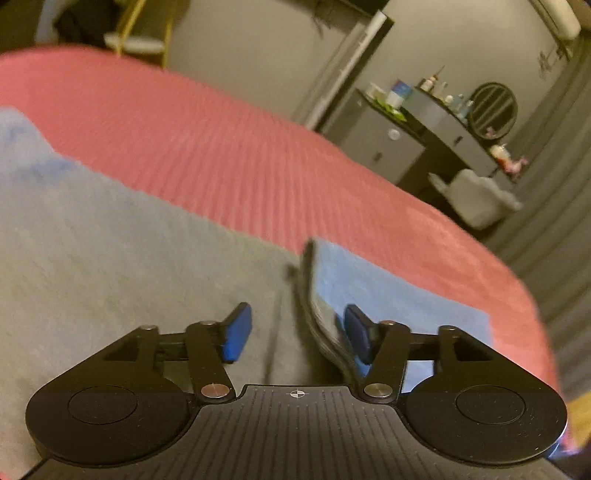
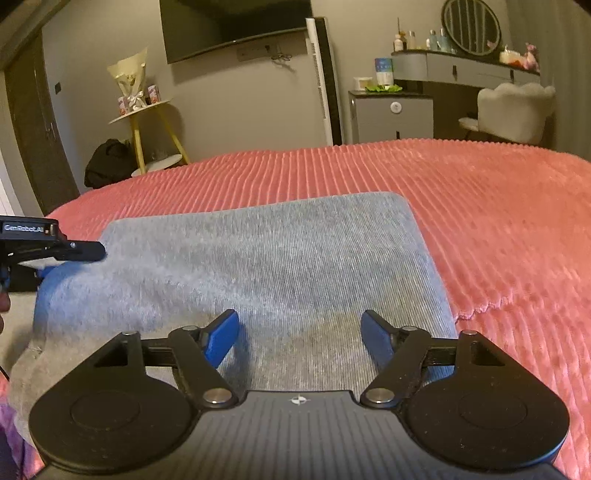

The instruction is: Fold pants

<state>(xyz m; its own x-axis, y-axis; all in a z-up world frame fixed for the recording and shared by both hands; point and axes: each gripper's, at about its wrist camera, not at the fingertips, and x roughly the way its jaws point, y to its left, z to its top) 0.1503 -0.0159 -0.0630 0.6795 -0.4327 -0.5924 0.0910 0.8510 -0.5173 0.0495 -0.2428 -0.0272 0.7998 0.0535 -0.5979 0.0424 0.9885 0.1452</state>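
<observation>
Our grey pants (image 2: 258,258) lie folded flat near the close edge of the pink ribbed bedspread (image 2: 498,221), ready, we judge, for another fold. Our left gripper (image 1: 297,332) and right gripper (image 2: 299,336) both hover spread wide, holding nothing. Beyond stand a vanity desk (image 2: 461,66) and yellow-legged side table (image 2: 144,110).

Grey walls are being lit dimly. TV (image 2: 236,26) is being carried on far wall, w/ yellow-legged side table (image 2: 142,110) at left, grey vanity (image 2: 461,68) w/ round mirror (image 2: 471,26) & white chair (image 2: 513,110) at right.
</observation>
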